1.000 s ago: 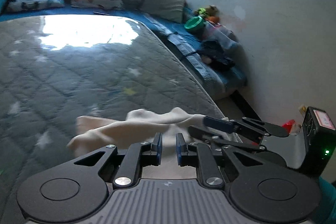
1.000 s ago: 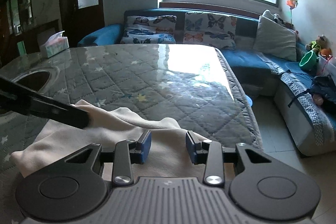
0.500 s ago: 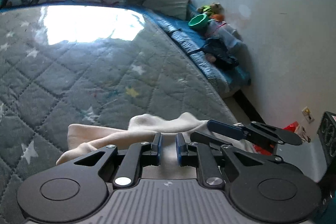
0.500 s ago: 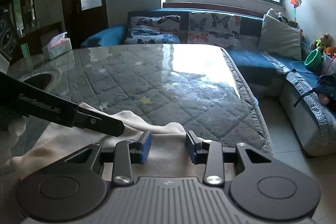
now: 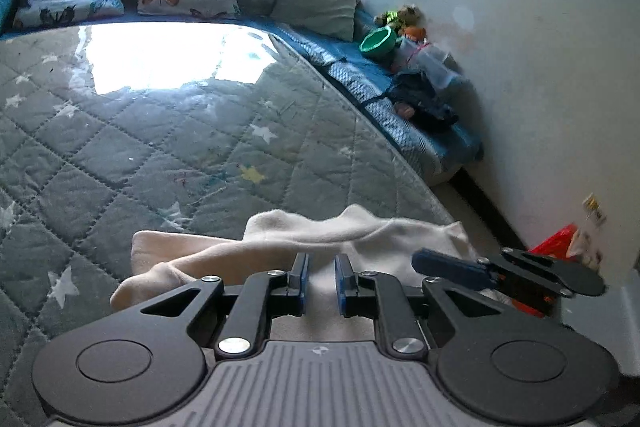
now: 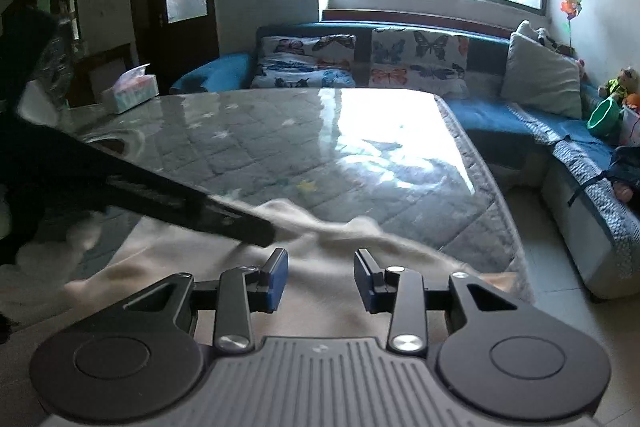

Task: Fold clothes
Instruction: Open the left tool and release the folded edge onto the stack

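- The cream garment (image 5: pixel 304 247) lies crumpled at the near right corner of the quilt (image 5: pixel 132 131); its long axis runs side to side across both views, roughly along the near edge
- One rounded end (image 5: pixel 138 283) points left; the other end reaches the right edge of the quilt
- Left gripper (image 5: pixel 321 277) sits over the middle of the garment, jaws a narrow gap apart, cloth showing between them; whether they pinch it I cannot tell
- Right gripper (image 6: pixel 322 277) is spread wide over the cloth, holding nothing
- Sofa (image 6: pixel 532 115) with butterfly cushions (image 6: pixel 418 63) stands beyond the quilt
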The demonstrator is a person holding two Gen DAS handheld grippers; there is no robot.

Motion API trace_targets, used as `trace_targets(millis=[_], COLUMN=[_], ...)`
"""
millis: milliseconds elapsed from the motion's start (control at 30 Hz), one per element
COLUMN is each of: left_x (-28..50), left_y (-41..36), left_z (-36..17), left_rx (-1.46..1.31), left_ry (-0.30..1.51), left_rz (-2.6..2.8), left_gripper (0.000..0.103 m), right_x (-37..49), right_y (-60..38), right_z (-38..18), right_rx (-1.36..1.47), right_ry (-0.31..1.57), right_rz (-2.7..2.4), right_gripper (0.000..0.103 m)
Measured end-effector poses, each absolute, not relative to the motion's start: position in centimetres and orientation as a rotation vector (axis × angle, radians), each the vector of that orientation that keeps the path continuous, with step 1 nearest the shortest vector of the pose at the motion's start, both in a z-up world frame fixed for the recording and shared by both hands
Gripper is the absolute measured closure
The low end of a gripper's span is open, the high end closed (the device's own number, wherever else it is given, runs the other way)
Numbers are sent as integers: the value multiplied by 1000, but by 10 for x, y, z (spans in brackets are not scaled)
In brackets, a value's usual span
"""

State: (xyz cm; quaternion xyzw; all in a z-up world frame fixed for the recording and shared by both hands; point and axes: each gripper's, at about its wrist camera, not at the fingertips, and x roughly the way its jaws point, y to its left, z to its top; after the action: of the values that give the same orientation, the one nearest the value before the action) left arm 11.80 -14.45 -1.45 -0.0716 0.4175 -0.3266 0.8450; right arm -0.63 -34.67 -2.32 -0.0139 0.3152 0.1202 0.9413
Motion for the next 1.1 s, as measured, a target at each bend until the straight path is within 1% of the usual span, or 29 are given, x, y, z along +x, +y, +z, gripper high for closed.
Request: trace_targets(millis=[533, 800, 867, 933, 1000, 1033, 1067, 1100], left_x=[116, 98, 88, 78, 67, 61, 56, 51], left_y=[-146, -137, -134, -129, -123, -120, -116, -113], left_z=[-21, -8, -7, -6, -5, -6, -6, -6], left_rx=[-158, -144, -126, -111, -91, -79, -65, -53], left_ry=[882, 860, 859, 863, 861, 859, 855, 850], left_rz=[-642, -669, -680, -684, -682, -677, -671, -667], left_gripper=[88, 84, 78, 77, 73, 67, 65, 64], right_x=[-96, -105, -100, -97, -100, -102, -104, -104], right_y=[-333, -369, -378, -384, -383, -383, -383, -382], right_z=[-35, -17, -22, -31, -30, -30, -30, -27], right_rx=[-89, 3, 13, 15, 20, 22, 25, 22], right_ry=[650, 591, 610, 647, 643, 641, 639, 627], right_rz=[250, 144, 114, 91, 89, 88, 87, 86], right_gripper=[66, 66, 66, 66, 66, 66, 65, 64])
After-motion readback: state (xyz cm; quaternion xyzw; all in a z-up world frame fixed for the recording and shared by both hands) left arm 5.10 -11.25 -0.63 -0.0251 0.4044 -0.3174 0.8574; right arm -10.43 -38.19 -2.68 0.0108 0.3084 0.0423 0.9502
